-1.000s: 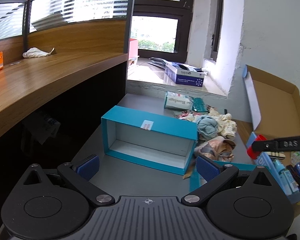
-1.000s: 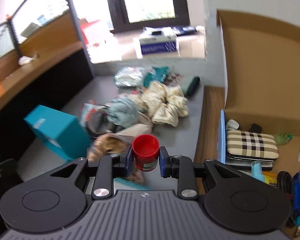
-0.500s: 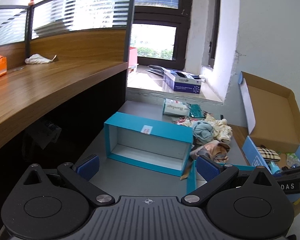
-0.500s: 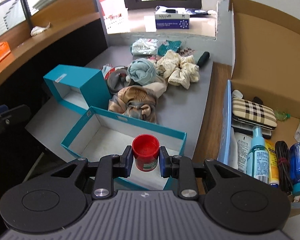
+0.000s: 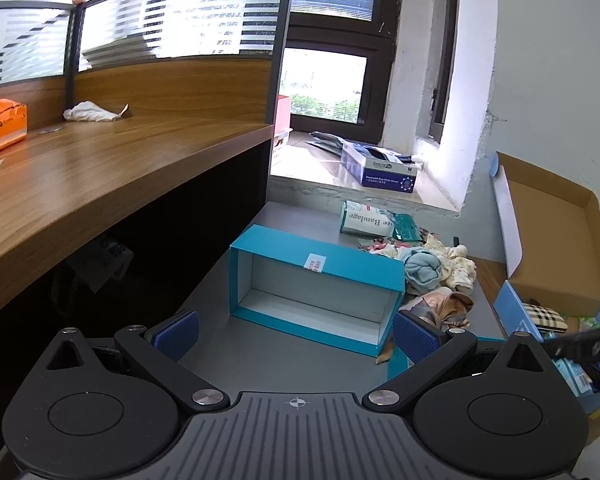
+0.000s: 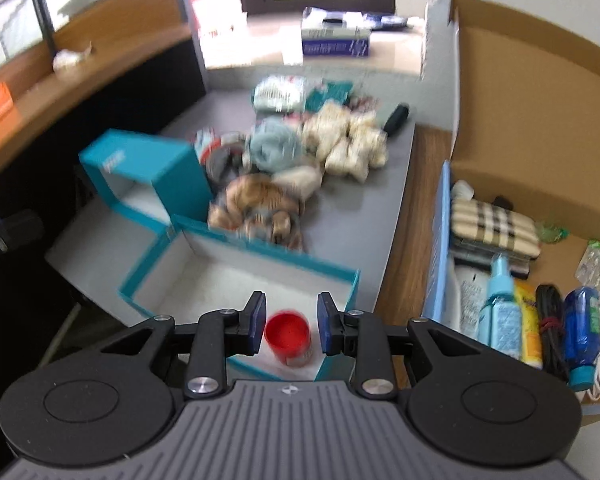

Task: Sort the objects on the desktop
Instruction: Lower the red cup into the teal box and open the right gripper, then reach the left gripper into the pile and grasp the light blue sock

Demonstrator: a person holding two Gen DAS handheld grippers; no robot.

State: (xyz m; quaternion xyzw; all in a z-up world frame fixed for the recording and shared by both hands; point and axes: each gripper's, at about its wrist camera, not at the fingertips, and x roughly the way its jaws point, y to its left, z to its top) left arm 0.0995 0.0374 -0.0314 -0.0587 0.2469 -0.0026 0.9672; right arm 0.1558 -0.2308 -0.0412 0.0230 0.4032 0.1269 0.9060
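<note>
A small jar with a red cap (image 6: 287, 334) stands in the near right corner of the open teal box (image 6: 268, 249). My right gripper (image 6: 292, 327) is open around the jar, with a gap between each blue pad and the cap. A second teal box (image 5: 316, 264) lies on its side with its white inside empty; it also shows in the right wrist view (image 6: 156, 168). My left gripper (image 5: 296, 336) hangs wide open and empty in front of that box, above the grey desk (image 5: 260, 360).
A pile of cloths (image 6: 300, 160) lies behind the teal boxes. To the right, a cardboard box (image 6: 520, 120) holds a plaid case (image 6: 496, 228), bottles and cables. A wooden counter (image 5: 100, 168) runs along the left. A blue carton (image 5: 384, 168) sits on the sill.
My right gripper carried the red-capped jar over the open teal box, lowered it and opened, so the jar now stands free. The left gripper stayed open and drew back slightly.
</note>
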